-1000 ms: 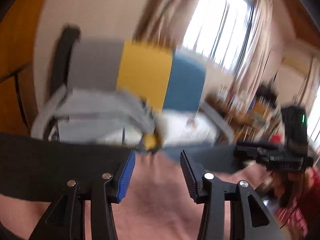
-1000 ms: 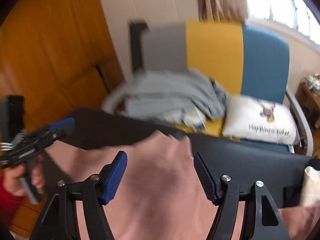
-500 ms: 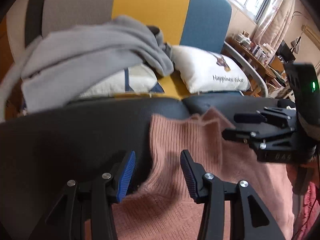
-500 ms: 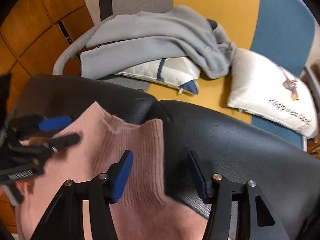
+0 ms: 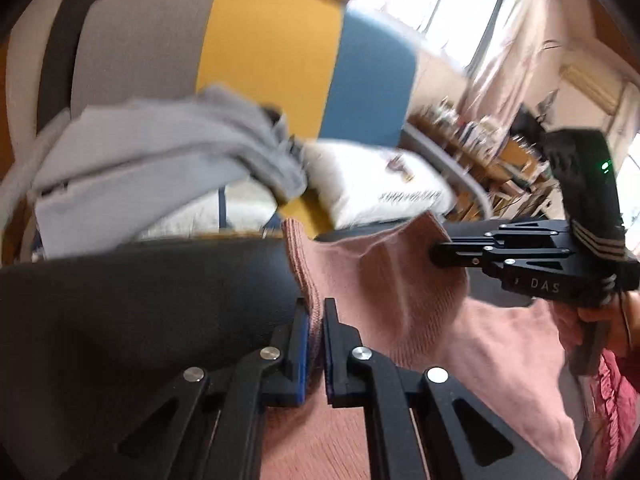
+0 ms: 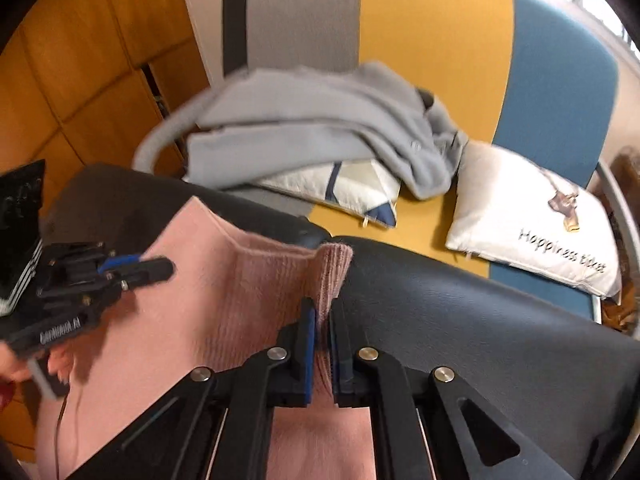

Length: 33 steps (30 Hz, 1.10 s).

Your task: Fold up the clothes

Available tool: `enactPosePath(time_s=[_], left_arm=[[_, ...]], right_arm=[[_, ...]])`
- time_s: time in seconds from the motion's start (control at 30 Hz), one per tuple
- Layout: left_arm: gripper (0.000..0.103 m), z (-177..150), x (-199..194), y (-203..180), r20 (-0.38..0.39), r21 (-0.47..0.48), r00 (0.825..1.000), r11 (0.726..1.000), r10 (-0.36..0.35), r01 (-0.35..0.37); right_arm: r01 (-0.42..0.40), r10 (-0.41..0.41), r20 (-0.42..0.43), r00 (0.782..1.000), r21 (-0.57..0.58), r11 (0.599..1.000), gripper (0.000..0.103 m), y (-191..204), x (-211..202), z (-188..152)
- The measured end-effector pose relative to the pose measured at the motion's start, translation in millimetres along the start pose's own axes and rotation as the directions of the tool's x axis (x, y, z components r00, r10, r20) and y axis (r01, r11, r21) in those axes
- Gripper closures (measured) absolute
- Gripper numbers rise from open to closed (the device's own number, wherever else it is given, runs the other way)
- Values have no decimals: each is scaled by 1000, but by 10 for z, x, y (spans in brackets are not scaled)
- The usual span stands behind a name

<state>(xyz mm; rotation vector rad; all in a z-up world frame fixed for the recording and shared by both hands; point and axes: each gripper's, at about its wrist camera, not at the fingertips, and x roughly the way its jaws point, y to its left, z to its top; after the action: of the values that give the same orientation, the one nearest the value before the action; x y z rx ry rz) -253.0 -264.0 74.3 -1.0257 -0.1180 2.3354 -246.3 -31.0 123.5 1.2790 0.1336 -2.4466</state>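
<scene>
Currently, on my feeds:

1. Pink knit sweater (image 5: 384, 280), spread over the black padded surface (image 5: 140, 300) in front of me. Its ribbed edge stands up off the surface in a raised ridge between my two claws. Half a second ago it lay flat there.

2. Left claw (image 5: 316, 320): closed tight on the ribbed edge at the sweater's left side, knit pinched between the blue pads. Half a second ago its jaws stood apart over the same edge with nothing gripped.

3. Right claw (image 6: 322, 320): likewise clamped on the ribbed edge at the sweater's right side, fabric bunched between the pads. Half a second ago its jaws were wide, straddling the edge.

4. From the left wrist view the right claw (image 5: 436, 254) shows at the right, its tip buried in the knit; from the right wrist view the left claw (image 6: 160, 268) shows at the left, over the pink cloth. A hand (image 5: 600, 320) grips the right handle.

5. Beyond the far edge of the black surface: a bench seat with grey, yellow and blue back panels (image 6: 432, 40), unchanged. On it, a crumpled grey garment (image 6: 320, 120) over a white cushion (image 6: 340, 188), and a second white cushion with lettering (image 6: 532, 220) to the right.
</scene>
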Motion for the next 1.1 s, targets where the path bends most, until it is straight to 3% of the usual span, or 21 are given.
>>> enactPosePath(time_s=[0.17, 0.3, 0.37, 0.43, 0.5, 0.53, 0.57, 0.63, 0.7, 0.8, 0.87, 0.97, 1.03, 1.1], left_arm=[[98, -332, -673, -280, 44, 44, 995, 995, -86, 84], [98, -856, -918, -409, 2, -5, 996, 996, -89, 89], [95, -1158, -920, -429, -37, -40, 999, 999, -37, 36], [93, -1425, -902, -389, -80, -102, 997, 995, -5, -3], [83, -1599, -980, -298, -81, -200, 997, 980, -12, -4], [83, -1662, -1047, -245, -66, -253, 998, 967, -22, 5], [80, -1699, -1133, -186, -30, -313, 999, 949, -42, 31], [72, -1720, -1270, -91, 45, -407, 997, 910, -59, 72], [67, -1674, -1284, -43, 73, -461, 995, 882, -67, 93], [66, -1532, -1135, -89, 38, -466, 998, 882, -55, 67], [65, -1436, -962, -91, -9, -455, 1000, 891, 0, -4], [65, -1348, -654, -11, -74, -497, 997, 867, 8, -43], [67, -1293, -529, 23, -90, -516, 996, 856, -1, -45], [79, -1225, -460, 64, -74, -526, 997, 850, -16, -26]], right_arm=[[-73, 74, 75, 994, -15, 997, 98, 173, -689, -522], [-148, 148, 45, 988, -9, 989, 98, 391, -845, -1183], [-178, 178, -6, 984, -9, 984, 96, 524, -775, -1528], [-151, 151, -74, 986, 10, 989, 94, 609, -654, -1827], [-162, 169, -102, 980, 71, 984, 93, 608, -636, -2058], [-183, 194, -97, 976, 111, 977, 91, 587, -658, -2145], [-210, 223, -73, 972, 154, 965, 87, 551, -708, -2193], [-259, 271, -18, 962, 243, 935, 55, 473, -792, -2223], [-283, 292, 13, 956, 298, 912, 49, 440, -787, -2155], [-254, 267, 20, 963, 383, 888, 50, 380, -659, -1995], [-230, 240, 33, 970, 438, 869, 50, 302, -550, -1874], [-207, 225, 22, 974, 487, 848, 53, 181, -325, -1678], [-192, 227, -15, 974, 486, 852, 95, 121, -154, -1499], [-176, 201, -8, 979, 455, 873, 96, 81, -114, -1290]])
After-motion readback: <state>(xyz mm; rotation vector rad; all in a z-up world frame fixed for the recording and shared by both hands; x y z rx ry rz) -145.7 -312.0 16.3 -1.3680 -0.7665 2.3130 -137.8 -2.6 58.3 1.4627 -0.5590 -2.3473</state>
